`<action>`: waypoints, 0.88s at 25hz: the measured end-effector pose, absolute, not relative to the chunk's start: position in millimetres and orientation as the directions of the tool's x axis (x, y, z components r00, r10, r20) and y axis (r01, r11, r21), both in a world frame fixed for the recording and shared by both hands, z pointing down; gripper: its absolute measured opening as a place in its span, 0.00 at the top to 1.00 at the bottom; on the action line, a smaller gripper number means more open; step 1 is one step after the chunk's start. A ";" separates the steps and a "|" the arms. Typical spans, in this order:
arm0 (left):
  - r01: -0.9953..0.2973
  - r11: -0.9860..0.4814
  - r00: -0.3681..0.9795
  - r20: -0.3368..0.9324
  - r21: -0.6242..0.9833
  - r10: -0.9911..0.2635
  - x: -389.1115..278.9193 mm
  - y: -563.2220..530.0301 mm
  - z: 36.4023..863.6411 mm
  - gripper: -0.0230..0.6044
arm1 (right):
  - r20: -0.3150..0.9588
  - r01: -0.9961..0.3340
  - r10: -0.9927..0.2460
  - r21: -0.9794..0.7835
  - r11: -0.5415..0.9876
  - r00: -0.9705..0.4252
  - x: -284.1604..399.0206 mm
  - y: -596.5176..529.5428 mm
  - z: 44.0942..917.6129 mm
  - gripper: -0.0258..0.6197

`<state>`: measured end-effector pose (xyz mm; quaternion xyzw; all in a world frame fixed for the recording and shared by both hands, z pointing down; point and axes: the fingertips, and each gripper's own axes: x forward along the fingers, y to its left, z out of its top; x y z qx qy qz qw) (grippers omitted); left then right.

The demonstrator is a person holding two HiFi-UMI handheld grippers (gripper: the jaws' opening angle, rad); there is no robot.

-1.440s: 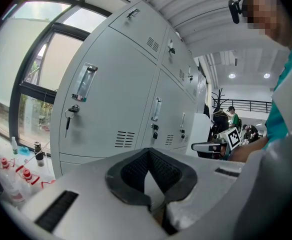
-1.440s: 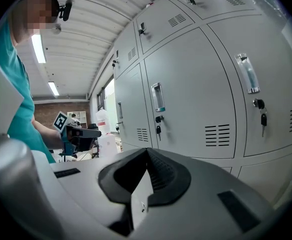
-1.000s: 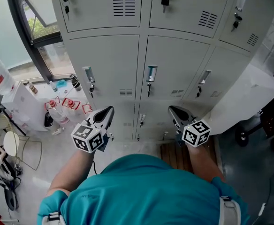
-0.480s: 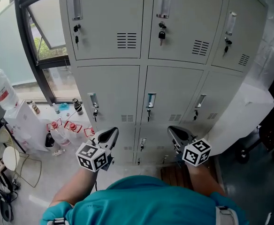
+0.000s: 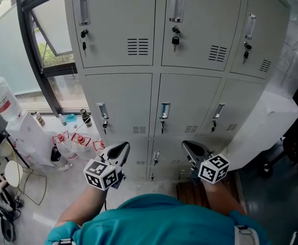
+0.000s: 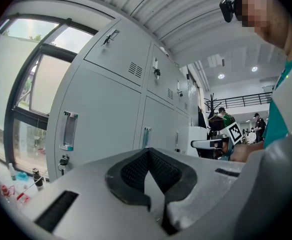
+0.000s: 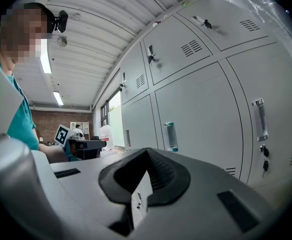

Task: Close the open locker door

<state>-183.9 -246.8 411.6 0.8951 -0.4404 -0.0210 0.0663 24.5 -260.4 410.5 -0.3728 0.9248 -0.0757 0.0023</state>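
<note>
Grey lockers point(image 5: 119, 102), left tool point(image 5: 121, 147), right tool point(image 5: 188, 145) clear

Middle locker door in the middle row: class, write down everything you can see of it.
The middle locker door is a pale grey panel, painted metal by its look, upright, shut and flush. Near its left edge stands an upright handle with a teal lower end; a dark key hangs below it. A slotted vent sits low down. Nothing touches the door.

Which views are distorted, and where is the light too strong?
Head view: sharp; the lockers taper downward, the window is bright but not blown out. Left gripper view: heavy fisheye, black corners, window pale. Right gripper view: same fisheye; the ceiling lamp glares.
</note>
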 end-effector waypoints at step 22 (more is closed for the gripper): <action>-0.783 -0.604 0.613 0.023 0.146 -0.790 -181.6 -237.9 410.6 0.96 | 0.056 -0.684 -0.683 -0.107 0.721 -0.728 20.3 -255.6 407.9 0.96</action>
